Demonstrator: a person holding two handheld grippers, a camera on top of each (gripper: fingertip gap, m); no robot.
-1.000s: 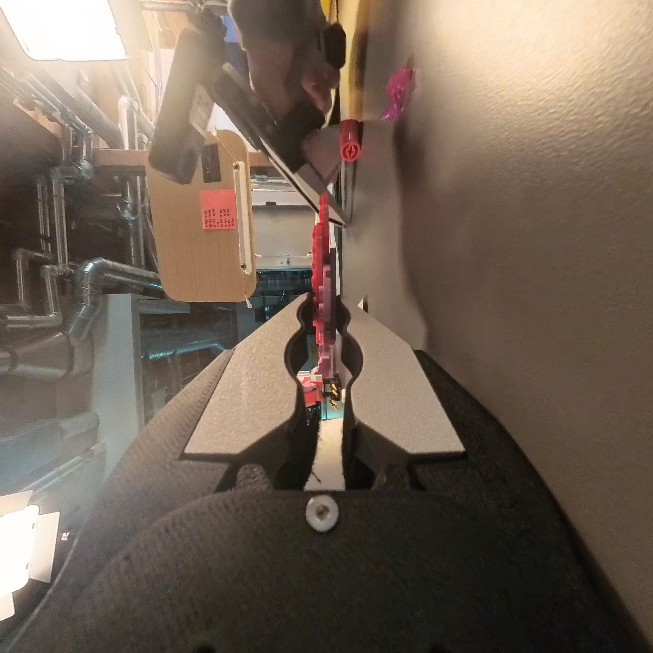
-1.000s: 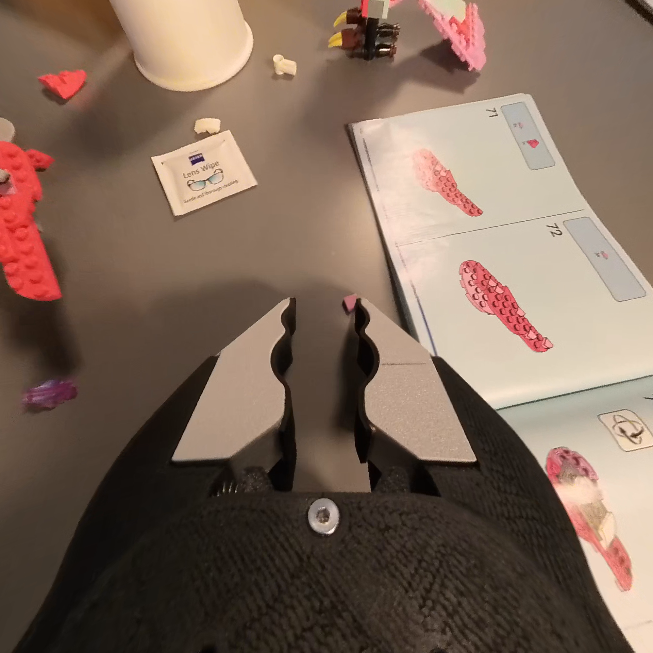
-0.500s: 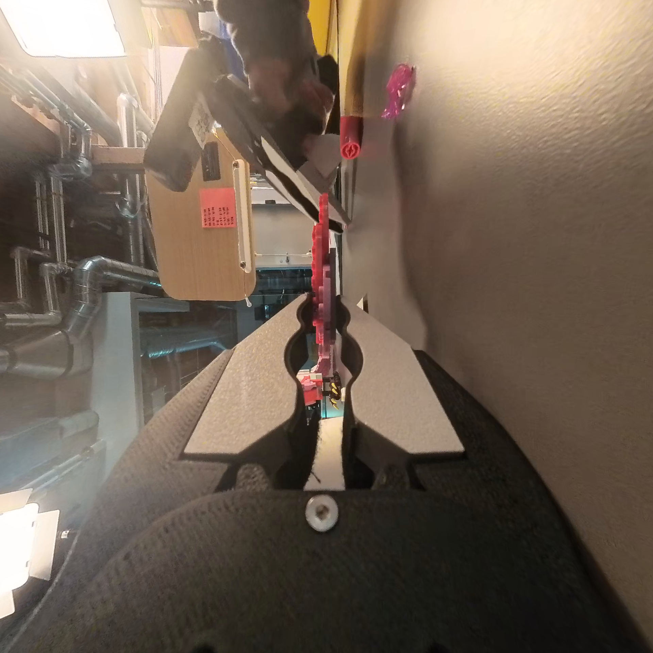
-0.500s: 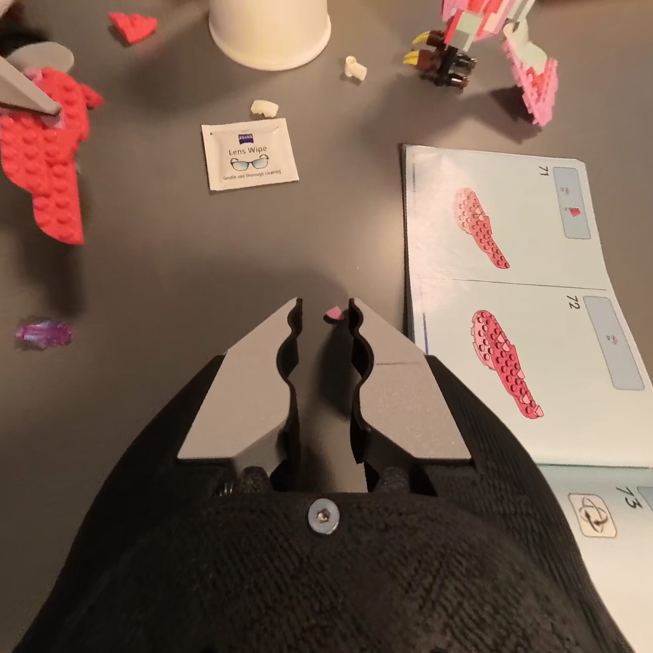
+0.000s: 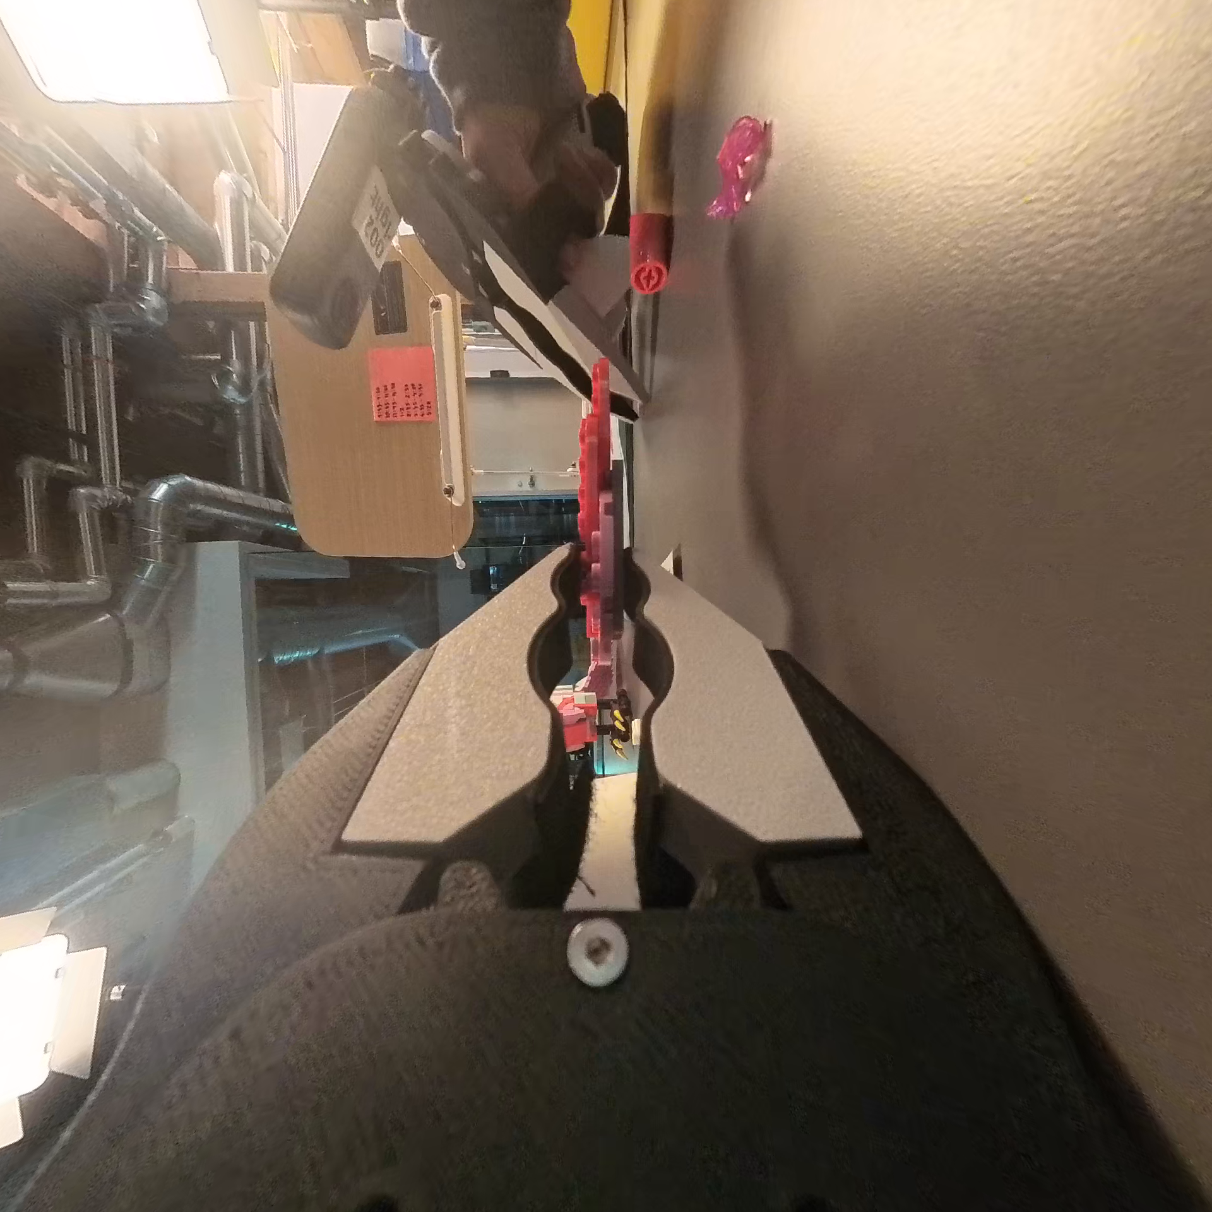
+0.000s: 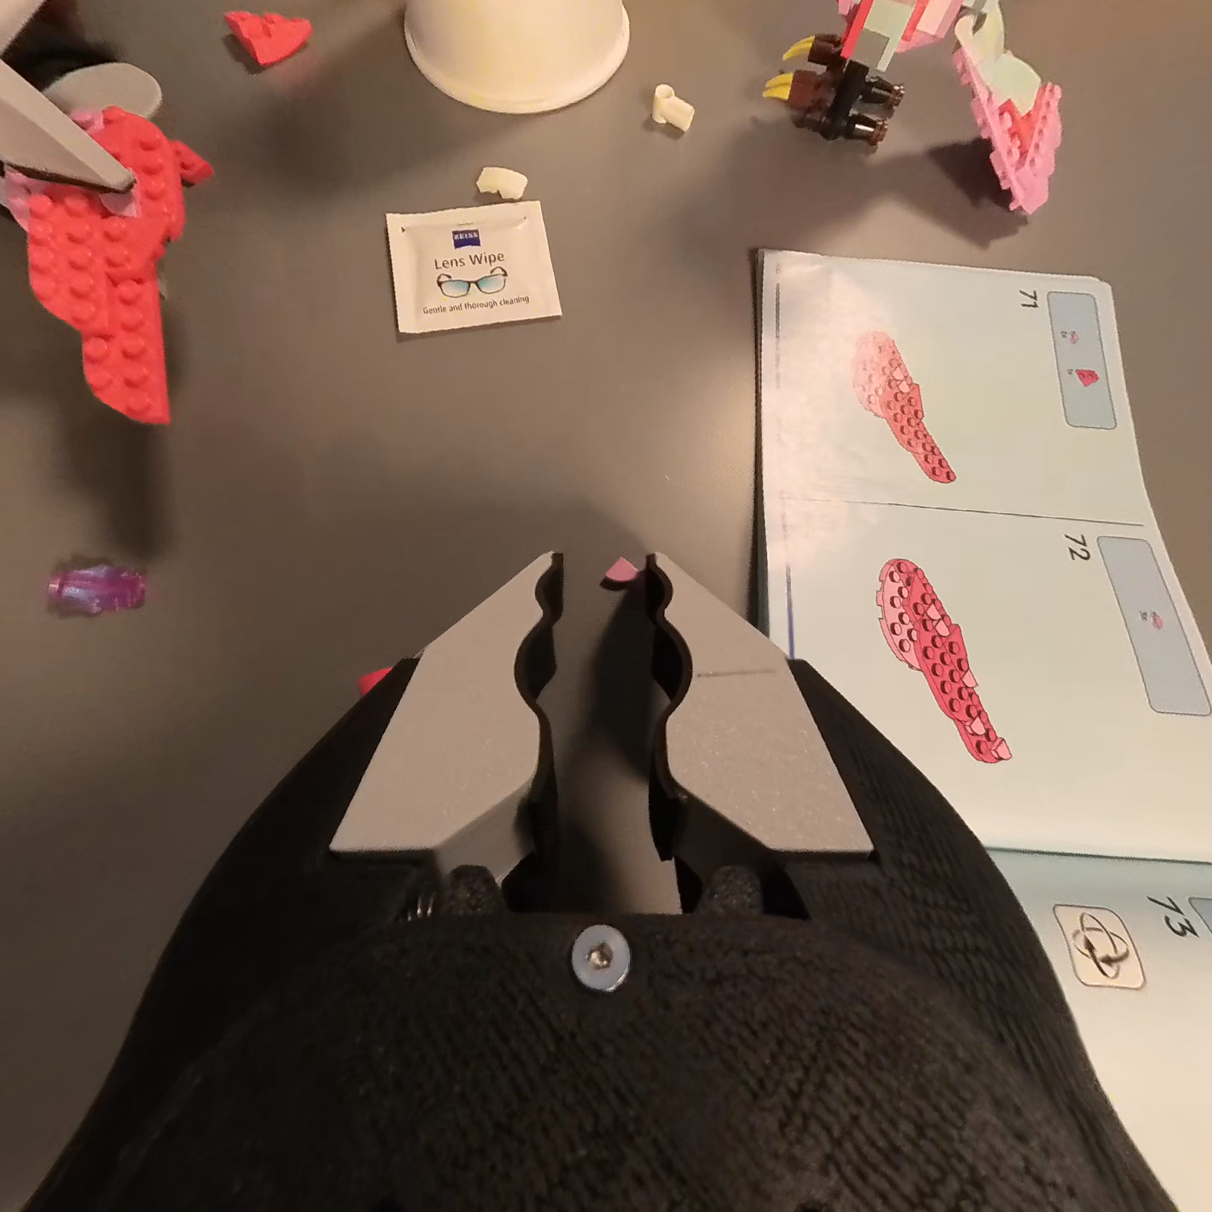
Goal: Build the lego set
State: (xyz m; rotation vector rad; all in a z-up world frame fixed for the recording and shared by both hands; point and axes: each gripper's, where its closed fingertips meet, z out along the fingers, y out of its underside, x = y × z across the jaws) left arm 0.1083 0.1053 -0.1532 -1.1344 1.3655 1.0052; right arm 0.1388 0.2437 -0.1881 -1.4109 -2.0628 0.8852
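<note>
The left gripper (image 5: 600, 577) clamps a red-and-pink brick wing (image 6: 98, 262). The right gripper (image 6: 603, 570) stands narrowly open over the counter (image 6: 393, 459); a small pink piece (image 6: 620, 569) sits against its right fingertip, grip unclear. A booklet (image 6: 951, 525) lies right, cut off.

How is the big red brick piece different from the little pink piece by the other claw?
The red brick piece is big, made of many studded plates, and clamped in the left gripper. The pink piece is tiny and smooth on top. It sits beside one finger of the right gripper, whose jaws stand apart; whether it is held cannot be told. Both are toy building pieces.
</note>
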